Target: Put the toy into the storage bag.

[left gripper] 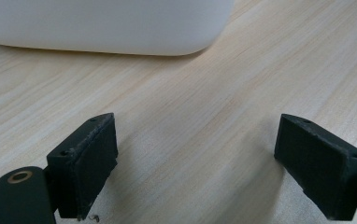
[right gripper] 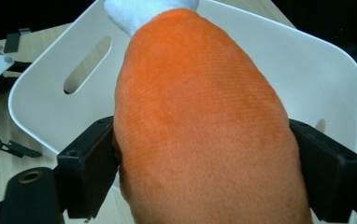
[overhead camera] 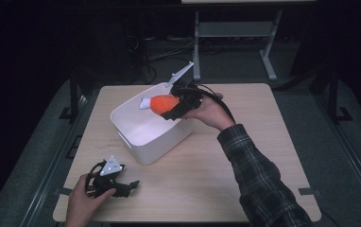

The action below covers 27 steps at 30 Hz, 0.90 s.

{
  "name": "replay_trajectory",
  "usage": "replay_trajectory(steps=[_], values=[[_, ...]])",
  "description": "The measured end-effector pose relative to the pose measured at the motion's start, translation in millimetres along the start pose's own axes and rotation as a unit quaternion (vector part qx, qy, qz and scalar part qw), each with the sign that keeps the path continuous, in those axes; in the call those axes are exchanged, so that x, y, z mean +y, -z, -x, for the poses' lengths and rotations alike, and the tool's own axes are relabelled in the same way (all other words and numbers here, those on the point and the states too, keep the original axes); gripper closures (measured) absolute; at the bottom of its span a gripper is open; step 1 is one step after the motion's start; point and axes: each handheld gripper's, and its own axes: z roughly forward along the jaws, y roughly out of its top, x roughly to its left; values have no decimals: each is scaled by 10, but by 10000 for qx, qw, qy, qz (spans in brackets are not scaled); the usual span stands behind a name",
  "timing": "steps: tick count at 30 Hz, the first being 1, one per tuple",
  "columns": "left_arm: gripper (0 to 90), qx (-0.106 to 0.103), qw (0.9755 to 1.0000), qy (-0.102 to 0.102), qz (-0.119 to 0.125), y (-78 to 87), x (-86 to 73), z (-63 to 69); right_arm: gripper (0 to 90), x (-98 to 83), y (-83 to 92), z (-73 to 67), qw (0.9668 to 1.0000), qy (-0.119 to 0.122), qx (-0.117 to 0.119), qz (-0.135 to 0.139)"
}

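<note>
The orange plush toy [right gripper: 204,126] is a fat, rounded drumstick shape with a short-piled, finely ribbed fleece skin and a white fuzzy tip [right gripper: 144,11] at its narrow end. It hangs in the air over the open mouth of the white plastic bin [overhead camera: 136,139], white end pointing toward the bin's far-left side in the high view. The right gripper [overhead camera: 176,109] pinches it at the thick end: its two blocky black jaws press into the fleece on either side, standing wide because the toy is bulky.

The bin is a smooth, matte, rounded-corner tub with a slotted handle cut-out [right gripper: 87,63] in one wall, sitting near the middle of the table [overhead camera: 263,142], a pale wood-grain laminate top with soft straight streaks.

The left gripper [overhead camera: 124,187] rests low at the table's near-left corner, well apart from the bin, its square-faced black jaws spread with bare tabletop between them. A grey three-cornered plate [overhead camera: 111,167] tops it.
</note>
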Motion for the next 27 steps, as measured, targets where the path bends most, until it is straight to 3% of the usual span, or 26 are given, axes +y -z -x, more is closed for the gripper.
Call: replay_trajectory(steps=[27], values=[[124, -7, 10000, 11, 4, -1, 0, 1, 160, 200, -446, -132, 9999, 71, 151, -11]])
